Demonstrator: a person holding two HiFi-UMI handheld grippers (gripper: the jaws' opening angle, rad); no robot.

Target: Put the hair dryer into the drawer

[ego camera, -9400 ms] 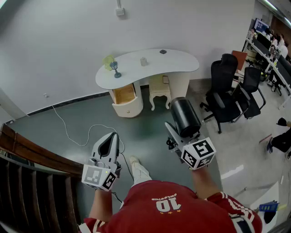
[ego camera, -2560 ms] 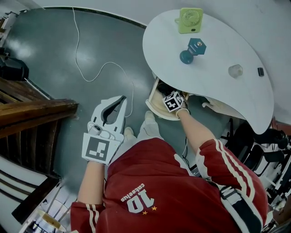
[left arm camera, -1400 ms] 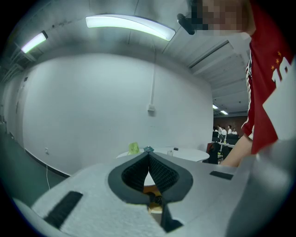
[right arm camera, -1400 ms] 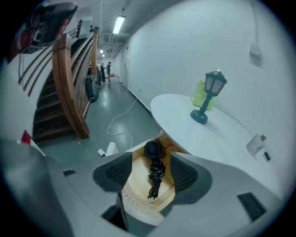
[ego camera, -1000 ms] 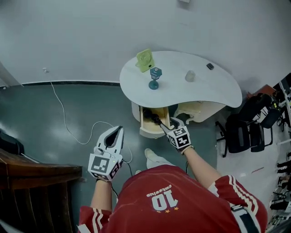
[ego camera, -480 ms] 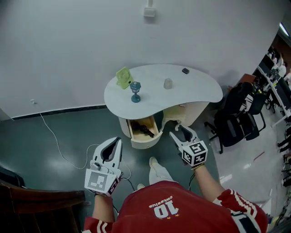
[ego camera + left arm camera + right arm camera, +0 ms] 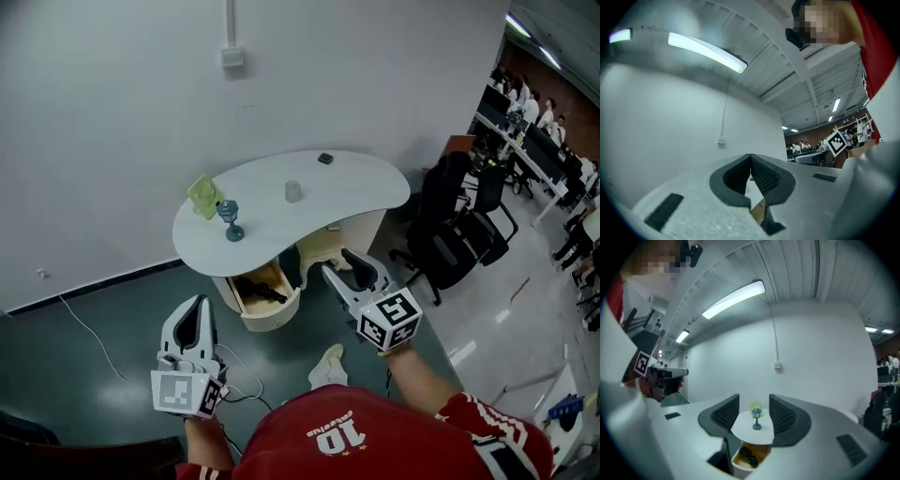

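Black hair dryer [image 7: 265, 292] lies in the open wood-lined drawer [image 7: 272, 315] under the white kidney-shaped counter [image 7: 356, 192], 9 o'clock of my right gripper [image 7: 343, 267]. Its ribbed fingers [image 7: 726, 416] are closing, empty. Left gripper [image 7: 192, 307] fingers [image 7: 766, 176] pressed together.

The left gripper [image 7: 192, 309] holds its fingers [image 7: 765, 174] together, while the right gripper [image 7: 339, 264], empty, is closing.
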